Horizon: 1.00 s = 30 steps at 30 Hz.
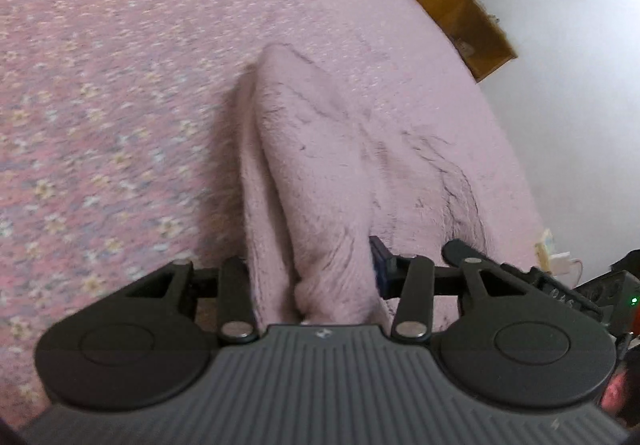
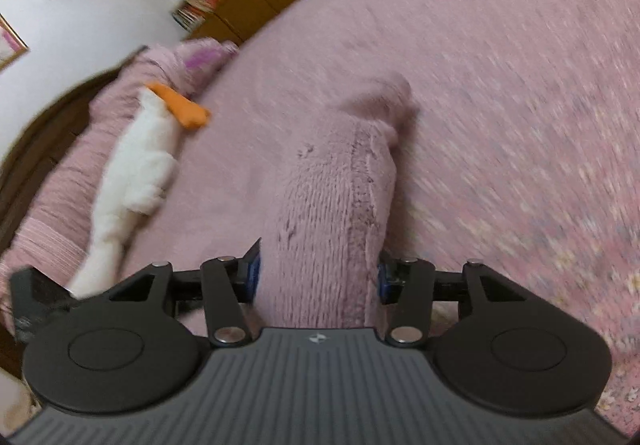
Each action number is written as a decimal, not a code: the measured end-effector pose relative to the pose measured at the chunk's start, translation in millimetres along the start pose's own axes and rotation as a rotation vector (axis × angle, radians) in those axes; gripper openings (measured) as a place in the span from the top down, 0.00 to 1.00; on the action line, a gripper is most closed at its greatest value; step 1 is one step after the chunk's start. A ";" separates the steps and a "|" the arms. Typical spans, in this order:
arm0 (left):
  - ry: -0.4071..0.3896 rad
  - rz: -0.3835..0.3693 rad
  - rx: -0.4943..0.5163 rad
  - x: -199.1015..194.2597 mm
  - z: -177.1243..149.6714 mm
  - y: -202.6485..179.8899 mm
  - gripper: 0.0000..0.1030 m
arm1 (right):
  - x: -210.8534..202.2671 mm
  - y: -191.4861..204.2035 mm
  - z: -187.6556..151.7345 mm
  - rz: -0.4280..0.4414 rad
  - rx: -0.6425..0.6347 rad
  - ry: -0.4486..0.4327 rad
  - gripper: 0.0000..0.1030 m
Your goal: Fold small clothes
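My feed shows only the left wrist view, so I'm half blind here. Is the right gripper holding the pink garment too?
Observer: Yes, the right gripper has the fuzzy pink garment bunched between its blue-padded fingers.
Operator: Anything lying on the bed on that side?
Observer: A white plush toy with an orange beak lies on the pink bedspread, left of the garment in the right wrist view.
Operator: Is it touching the garment?
Observer: No, bare bedspread shows between them.
Operator: What's past the toy?
Observer: A pink pillow at the bed's edge.
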<state>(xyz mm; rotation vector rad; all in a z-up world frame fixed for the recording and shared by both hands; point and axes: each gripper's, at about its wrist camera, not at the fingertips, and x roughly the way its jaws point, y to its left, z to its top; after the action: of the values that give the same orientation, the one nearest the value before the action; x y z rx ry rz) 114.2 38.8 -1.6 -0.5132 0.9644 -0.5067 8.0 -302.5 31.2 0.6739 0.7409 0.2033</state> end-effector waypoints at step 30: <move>-0.145 0.459 0.220 -55.8 -83.6 -61.4 0.23 | -87.8 54.8 -87.6 -0.184 -0.449 -0.178 0.00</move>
<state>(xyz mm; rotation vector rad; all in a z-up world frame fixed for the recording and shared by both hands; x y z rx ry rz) 5.0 10.5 31.9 -0.1192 0.8408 -0.1548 -112.5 -251.9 67.3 0.1915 0.5555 0.1323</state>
